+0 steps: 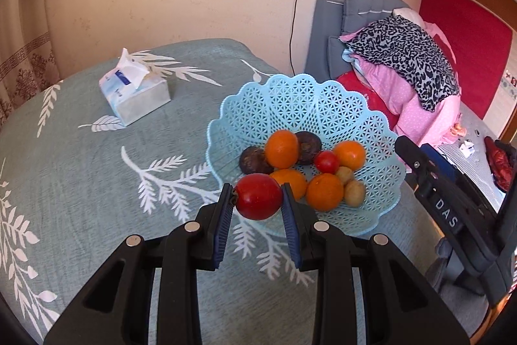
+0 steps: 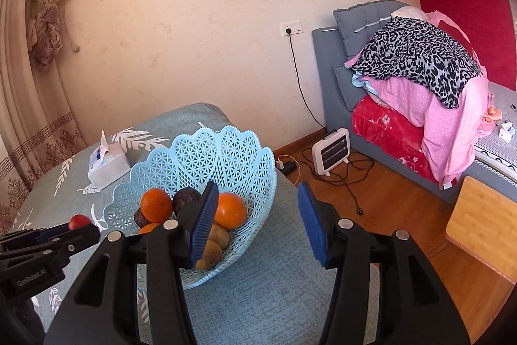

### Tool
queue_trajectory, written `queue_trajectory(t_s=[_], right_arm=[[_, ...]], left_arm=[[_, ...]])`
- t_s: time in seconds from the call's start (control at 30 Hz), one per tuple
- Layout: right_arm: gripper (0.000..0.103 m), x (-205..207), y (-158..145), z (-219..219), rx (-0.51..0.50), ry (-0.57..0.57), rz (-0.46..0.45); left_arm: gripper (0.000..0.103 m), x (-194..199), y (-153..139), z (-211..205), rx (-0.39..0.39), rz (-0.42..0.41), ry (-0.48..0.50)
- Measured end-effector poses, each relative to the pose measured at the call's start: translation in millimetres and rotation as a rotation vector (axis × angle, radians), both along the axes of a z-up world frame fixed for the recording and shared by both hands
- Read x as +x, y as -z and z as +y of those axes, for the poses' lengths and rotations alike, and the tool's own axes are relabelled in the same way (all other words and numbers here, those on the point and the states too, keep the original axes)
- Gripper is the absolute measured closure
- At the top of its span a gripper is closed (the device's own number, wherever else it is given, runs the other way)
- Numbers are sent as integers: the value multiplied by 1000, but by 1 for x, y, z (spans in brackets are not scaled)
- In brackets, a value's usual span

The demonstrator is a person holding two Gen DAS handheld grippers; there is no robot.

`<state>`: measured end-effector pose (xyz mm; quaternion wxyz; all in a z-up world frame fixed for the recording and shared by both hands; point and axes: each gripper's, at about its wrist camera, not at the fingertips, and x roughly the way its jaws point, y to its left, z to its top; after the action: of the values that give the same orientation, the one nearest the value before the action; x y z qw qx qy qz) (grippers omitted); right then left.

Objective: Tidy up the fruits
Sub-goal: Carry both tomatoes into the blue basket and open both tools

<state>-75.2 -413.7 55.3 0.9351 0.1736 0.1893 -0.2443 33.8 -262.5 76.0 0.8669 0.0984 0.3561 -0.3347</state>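
I can read two markings, both on the grippers. From the left wrist camera, the right gripper (image 1: 407, 147) at the right edge carries white letters "DAS" on its black body. From the right wrist camera, the left gripper (image 2: 82, 227) at the lower left carries "GenRobot.AI" on its side. The print on the tissue box (image 1: 135, 92) is too small for me to read.

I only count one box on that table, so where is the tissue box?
In the left wrist view the tissue box sits on the table, to the upper left of the blue basket, apart from it.
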Motion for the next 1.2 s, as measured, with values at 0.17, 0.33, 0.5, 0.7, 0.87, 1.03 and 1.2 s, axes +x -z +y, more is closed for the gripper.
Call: queue_trajectory(t_s=[0.17, 0.33, 0.5, 0.7, 0.87, 1.03, 1.2], right_arm=[[50, 0, 1, -3, 13, 5, -7], [50, 0, 1, -4, 22, 4, -10], [50, 0, 1, -5, 25, 5, -11], [50, 0, 1, -5, 25, 5, -8], [50, 1, 2, -4, 21, 3, -6], [50, 2, 3, -3, 16, 3, -1], [50, 4, 4, -1, 8, 0, 7]], left_arm=[[73, 7, 6, -28, -5, 11, 44], [73, 16, 15, -45, -16, 44, 74], [73, 21, 22, -56, -13, 59, 85], [54, 20, 21, -56, -27, 39, 83], [52, 24, 18, -49, -30, 29, 60], [51, 23, 14, -42, -18, -6, 37], [51, 19, 8, -35, -8, -48, 22]])
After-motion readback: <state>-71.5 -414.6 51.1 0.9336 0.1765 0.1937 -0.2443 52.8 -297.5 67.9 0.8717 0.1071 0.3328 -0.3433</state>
